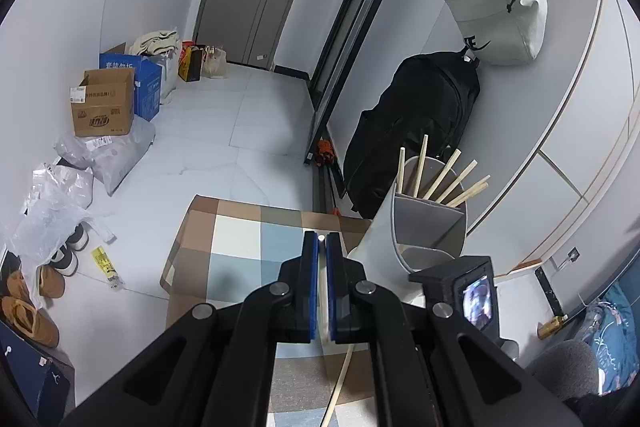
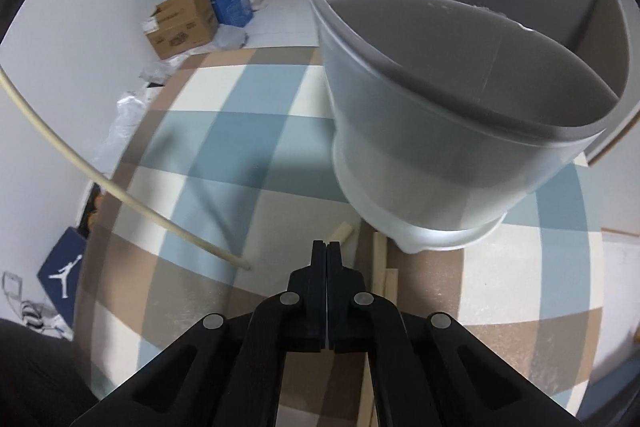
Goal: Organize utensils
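Observation:
My left gripper (image 1: 321, 239) is shut on a pale chopstick (image 1: 338, 383) that runs back between its blue pads and hangs down below them. The same chopstick (image 2: 120, 187) crosses the left of the right wrist view, held in the air above the checked tablecloth. A grey divided utensil holder (image 1: 430, 223) stands to the right of my left gripper, with several wooden chopsticks (image 1: 448, 175) in its far compartment. In the right wrist view the holder (image 2: 440, 131) looms close ahead and its near compartments look empty. My right gripper (image 2: 327, 245) is shut and empty, low over the cloth. Loose chopsticks (image 2: 380, 267) lie on the cloth by the holder's base.
The table carries a brown, blue and cream checked cloth (image 2: 248, 115). Behind the holder stand a black backpack (image 1: 412, 139) and a hanging white bag (image 1: 500, 11). Cardboard boxes (image 1: 104, 103), plastic bags and shoes line the floor on the left. My right gripper's body (image 1: 464, 291) sits beside the holder.

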The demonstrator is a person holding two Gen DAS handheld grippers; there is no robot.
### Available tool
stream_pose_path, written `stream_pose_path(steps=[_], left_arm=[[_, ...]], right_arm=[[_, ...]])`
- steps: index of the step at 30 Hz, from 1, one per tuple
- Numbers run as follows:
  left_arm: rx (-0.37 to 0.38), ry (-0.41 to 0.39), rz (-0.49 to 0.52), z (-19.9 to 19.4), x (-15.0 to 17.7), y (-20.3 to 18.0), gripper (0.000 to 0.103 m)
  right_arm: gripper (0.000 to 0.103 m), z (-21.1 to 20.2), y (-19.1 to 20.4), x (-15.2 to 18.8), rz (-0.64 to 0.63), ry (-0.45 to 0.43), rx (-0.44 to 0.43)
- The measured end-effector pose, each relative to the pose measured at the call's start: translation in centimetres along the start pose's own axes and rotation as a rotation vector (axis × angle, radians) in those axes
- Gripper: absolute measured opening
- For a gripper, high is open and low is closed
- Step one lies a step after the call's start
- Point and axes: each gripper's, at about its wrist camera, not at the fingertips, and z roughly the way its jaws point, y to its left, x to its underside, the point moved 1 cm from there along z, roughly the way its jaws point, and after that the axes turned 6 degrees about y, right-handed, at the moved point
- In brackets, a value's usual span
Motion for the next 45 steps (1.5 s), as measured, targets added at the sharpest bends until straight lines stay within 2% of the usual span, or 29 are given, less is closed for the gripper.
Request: stream_pose_path(steps=[3,8,15,17,21,24,26,28,33,37,40,42,44,45], left_arm=[[0.002,0.001,-0.004,-0.1,0.0,0.1,0.000],[-0.001,-0.008,-0.017,-0.5,-0.1,0.1,0.000],[-0.009,-0.006,0.000,-0.7,-0.1,-0.6,0.000],[-0.013,-0.004,0.004,-0.7,0.0,-0.8,0.000],[-0.023,-0.014,0.014,-1.0,0.2,-1.0,0.000],[-0.023,-0.014,0.011,-0.9,0.3,-0.7,0.000],[-0.020,-0.015,0.006,-0.9,0.3,-0.5,0.000],[-0.017,-0.015,0.000,-0.8,0.1,-0.1,0.000],[0.000,-0.010,-0.016,-0.6,0.0,0.7,0.000],[-0.005,-0.012,0.010,-0.6,-0.1,0.6,0.000],[0.001,-0.017,0.021,-0.7,-0.1,0.7,0.000],[0.006,-0.012,0.010,-0.6,-0.1,1.0,0.000],[0.015,-0.003,-0.013,-0.5,-0.2,1.5,0.000],[0.017,-0.002,-0.021,-0.5,-0.2,1.7,0.000]], right_arm=[[0.000,-1.0,-0.7,-0.3,0.006,-0.031,-0.049],[0.000,-5.1,-1.2,0.0,0.021,-0.134,-0.130],[0.000,-9.6,-0.7,-0.2,0.014,-0.250,-0.188],[0.000,-9.3,-1.0,-0.2,0.035,-0.223,-0.214],[0.004,-5.4,-2.7,0.1,0.143,-0.044,-0.273],[0.010,-2.7,-2.4,0.1,0.137,0.010,-0.240],[0.026,-1.6,-2.1,-0.1,0.164,0.025,-0.226],[0.037,-1.0,-1.6,-0.3,0.165,0.023,-0.196],[0.041,0.8,-0.4,-1.1,0.171,0.041,-0.045],[0.051,1.7,0.7,-2.1,0.122,0.025,0.054],[0.050,2.3,2.0,-2.5,0.075,0.022,0.135],[0.042,2.2,2.3,-2.5,0.070,0.004,0.149],[0.016,2.2,2.6,-2.7,0.057,-0.002,0.152],[0.011,2.2,2.8,-2.7,0.051,0.000,0.154]])
